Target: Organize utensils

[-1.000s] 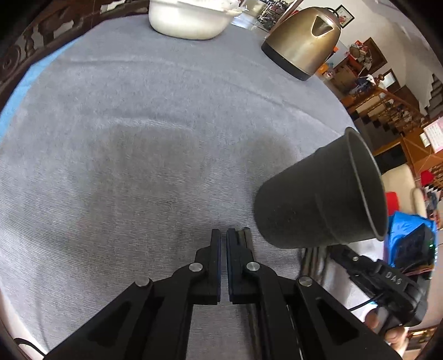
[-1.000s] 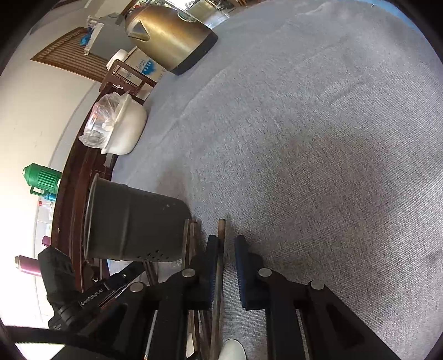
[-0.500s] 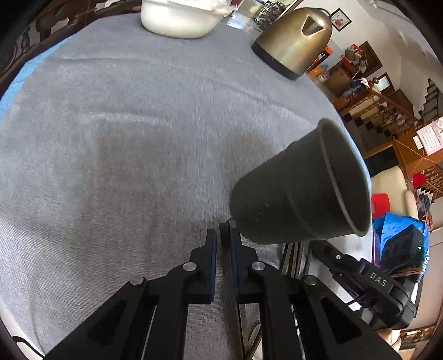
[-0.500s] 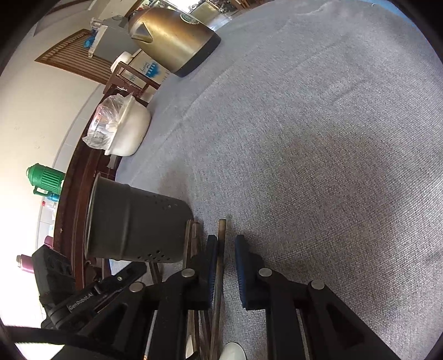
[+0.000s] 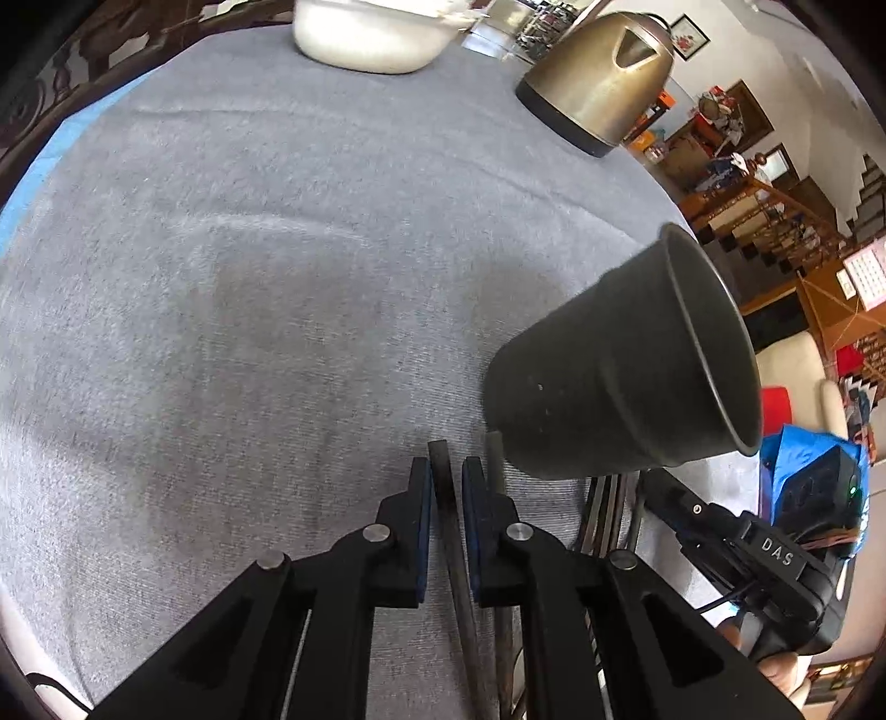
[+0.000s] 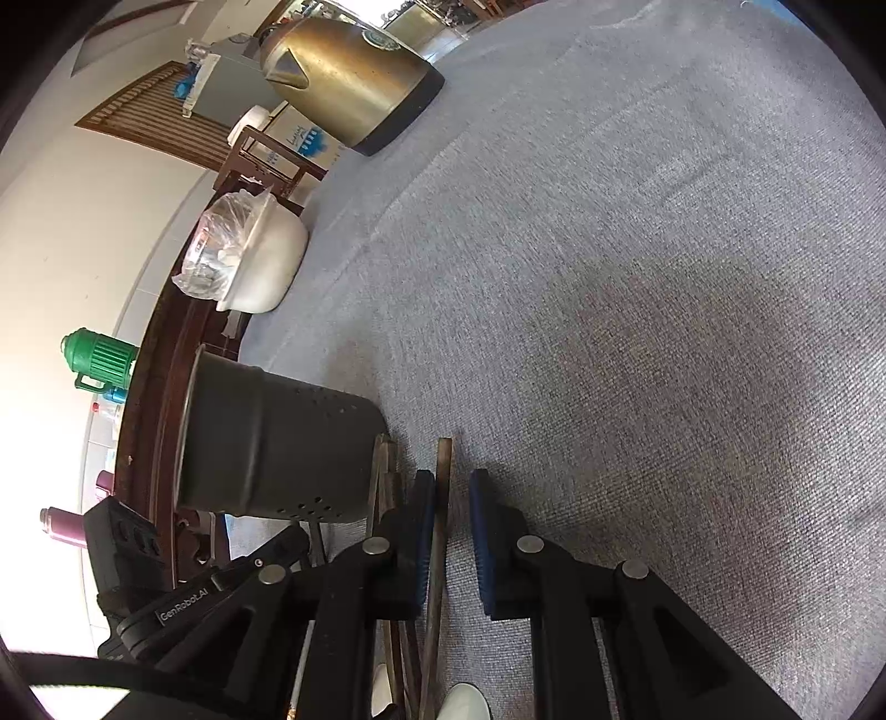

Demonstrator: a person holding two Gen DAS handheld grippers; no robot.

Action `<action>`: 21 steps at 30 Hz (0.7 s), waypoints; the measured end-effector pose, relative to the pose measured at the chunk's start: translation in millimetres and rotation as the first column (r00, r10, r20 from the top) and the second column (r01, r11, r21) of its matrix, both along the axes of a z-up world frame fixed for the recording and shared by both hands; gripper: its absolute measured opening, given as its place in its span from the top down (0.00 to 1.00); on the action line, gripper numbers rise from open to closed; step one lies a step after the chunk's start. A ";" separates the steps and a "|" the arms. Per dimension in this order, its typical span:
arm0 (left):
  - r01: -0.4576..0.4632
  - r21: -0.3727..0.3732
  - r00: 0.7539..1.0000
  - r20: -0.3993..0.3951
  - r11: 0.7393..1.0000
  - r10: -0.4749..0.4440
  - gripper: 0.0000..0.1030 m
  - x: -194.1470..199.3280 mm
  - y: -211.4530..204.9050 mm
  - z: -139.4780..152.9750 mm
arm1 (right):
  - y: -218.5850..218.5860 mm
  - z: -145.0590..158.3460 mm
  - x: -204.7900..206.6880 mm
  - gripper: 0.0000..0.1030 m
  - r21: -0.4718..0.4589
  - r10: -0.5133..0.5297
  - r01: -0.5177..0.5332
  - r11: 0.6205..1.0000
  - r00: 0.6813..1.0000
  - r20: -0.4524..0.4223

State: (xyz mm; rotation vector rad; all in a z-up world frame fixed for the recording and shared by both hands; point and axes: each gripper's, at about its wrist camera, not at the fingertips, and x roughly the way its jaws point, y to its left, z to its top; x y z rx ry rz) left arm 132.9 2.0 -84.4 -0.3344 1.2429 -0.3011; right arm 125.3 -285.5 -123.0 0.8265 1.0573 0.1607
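A dark metal utensil cup (image 5: 609, 376) with small holes stands on the grey cloth (image 5: 277, 277), just right of my left gripper (image 5: 444, 471). That gripper is shut on the blunt end of a dark chopstick (image 5: 463, 598). A second chopstick (image 5: 494, 459) lies against its right finger. A bundle of chopsticks (image 5: 606, 509) lies under the cup's near side. In the right wrist view the cup (image 6: 266, 443) is to the left. My right gripper (image 6: 449, 487) stands narrowly open around a brown chopstick (image 6: 443, 459). That chopstick rests by the left pad, with a gap to the right pad.
A brass kettle (image 5: 598, 83) and a white bowl (image 5: 365, 39) stand at the far side of the table. A white spoon (image 6: 465, 703) lies under my right gripper. The dark wooden table rim (image 6: 160, 387) runs just behind the cup.
A second ago my left jaws were shut with nothing between them; now a chopstick sits between them. The cup has shifted a little in the left view. The right view is unchanged.
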 end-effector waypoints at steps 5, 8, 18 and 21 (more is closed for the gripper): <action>0.003 0.007 1.000 0.010 1.000 -0.003 0.90 4.6 -8.8 -3.1 | 5.6 3.8 7.0 0.85 -0.030 -0.003 0.002 1.000 1.000 -0.031; -0.007 0.004 1.000 0.012 1.000 0.007 0.91 4.5 -7.3 -3.3 | 10.6 6.4 10.4 0.84 -0.065 -0.006 0.003 0.998 0.999 -0.044; -0.030 0.008 0.998 0.056 1.000 0.029 0.91 -0.1 7.2 9.3 | 41.4 19.9 24.4 0.75 -0.263 0.049 -0.064 0.963 0.997 -0.065; -0.030 0.011 0.997 0.070 0.999 0.029 0.91 -2.7 10.9 12.9 | 51.3 21.8 26.5 0.75 -0.335 0.083 -0.092 0.938 0.996 -0.040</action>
